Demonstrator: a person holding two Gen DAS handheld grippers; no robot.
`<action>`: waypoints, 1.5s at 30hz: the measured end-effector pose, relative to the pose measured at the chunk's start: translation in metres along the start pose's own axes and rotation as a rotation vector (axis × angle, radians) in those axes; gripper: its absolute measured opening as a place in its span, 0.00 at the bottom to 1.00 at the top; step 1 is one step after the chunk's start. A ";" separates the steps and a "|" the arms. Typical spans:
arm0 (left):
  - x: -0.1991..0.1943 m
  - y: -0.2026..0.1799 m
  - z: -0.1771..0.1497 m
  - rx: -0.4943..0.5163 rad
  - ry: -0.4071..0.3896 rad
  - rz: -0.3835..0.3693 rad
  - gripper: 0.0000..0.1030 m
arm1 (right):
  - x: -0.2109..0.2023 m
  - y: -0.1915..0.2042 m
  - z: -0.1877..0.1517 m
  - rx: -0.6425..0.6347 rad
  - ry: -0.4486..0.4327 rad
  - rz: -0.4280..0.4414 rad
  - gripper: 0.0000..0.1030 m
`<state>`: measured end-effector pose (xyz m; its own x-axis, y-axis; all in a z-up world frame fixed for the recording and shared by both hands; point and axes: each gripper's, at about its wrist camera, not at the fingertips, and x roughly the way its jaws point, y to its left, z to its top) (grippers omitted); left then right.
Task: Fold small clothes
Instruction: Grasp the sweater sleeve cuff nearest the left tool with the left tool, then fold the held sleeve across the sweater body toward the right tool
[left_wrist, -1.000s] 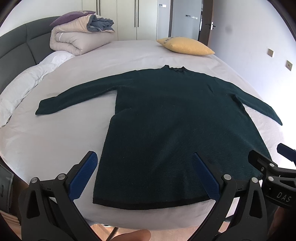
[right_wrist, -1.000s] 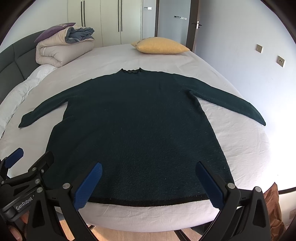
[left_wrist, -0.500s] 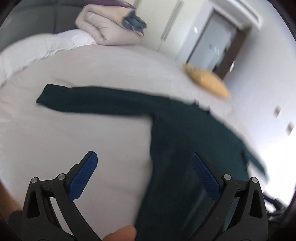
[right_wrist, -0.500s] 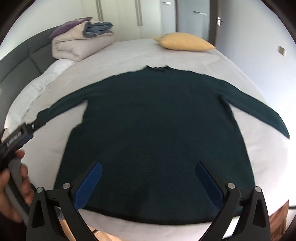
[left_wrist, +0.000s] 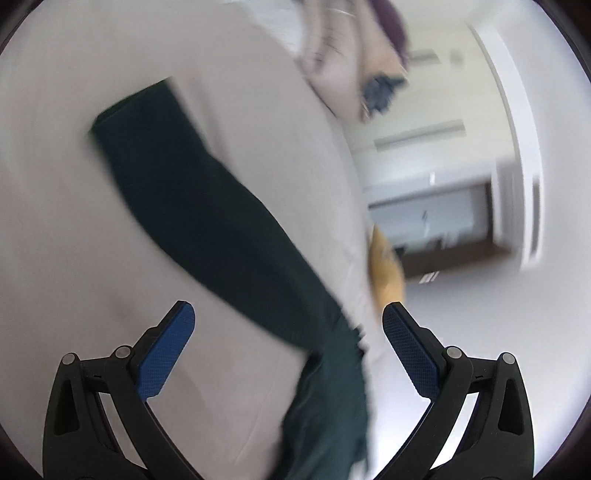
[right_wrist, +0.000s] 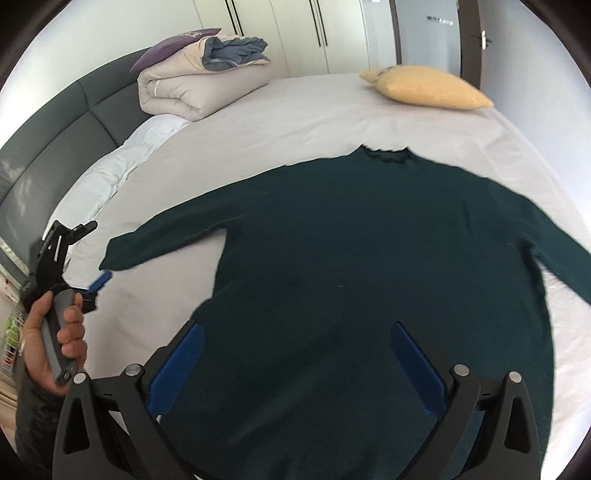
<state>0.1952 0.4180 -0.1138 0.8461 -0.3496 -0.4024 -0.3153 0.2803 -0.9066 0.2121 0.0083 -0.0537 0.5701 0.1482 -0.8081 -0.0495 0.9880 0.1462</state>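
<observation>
A dark green sweater (right_wrist: 369, 266) lay flat on the bed (right_wrist: 295, 122), neck toward the far edge and both sleeves spread outward. The left tool (left_wrist: 288, 325), blue pads wide apart and empty, was tilted over the end of the sweater's left sleeve (left_wrist: 192, 192) near the bed's left edge; that view was blurred. The right tool (right_wrist: 295, 350), equally spread and holding nothing, hovered above the sweater's lower body. A hand (right_wrist: 55, 343) gripped the left tool's handle.

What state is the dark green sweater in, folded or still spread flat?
Spread flat. The sweater lies open on the bed, both sleeves stretched sideways, with no fold visible.
</observation>
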 end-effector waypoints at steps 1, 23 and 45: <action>0.000 0.010 0.009 -0.045 -0.009 -0.015 1.00 | 0.004 0.001 0.001 0.004 0.011 0.010 0.96; 0.062 0.058 0.064 -0.327 -0.201 -0.013 0.75 | 0.029 -0.012 -0.005 0.073 0.033 0.087 0.87; 0.272 -0.250 -0.205 1.171 0.199 0.251 0.05 | -0.003 -0.188 -0.030 0.406 -0.100 0.002 0.78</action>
<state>0.4160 0.0694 -0.0231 0.7037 -0.2723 -0.6562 0.2059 0.9622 -0.1784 0.1948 -0.1762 -0.0955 0.6480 0.1255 -0.7512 0.2656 0.8872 0.3773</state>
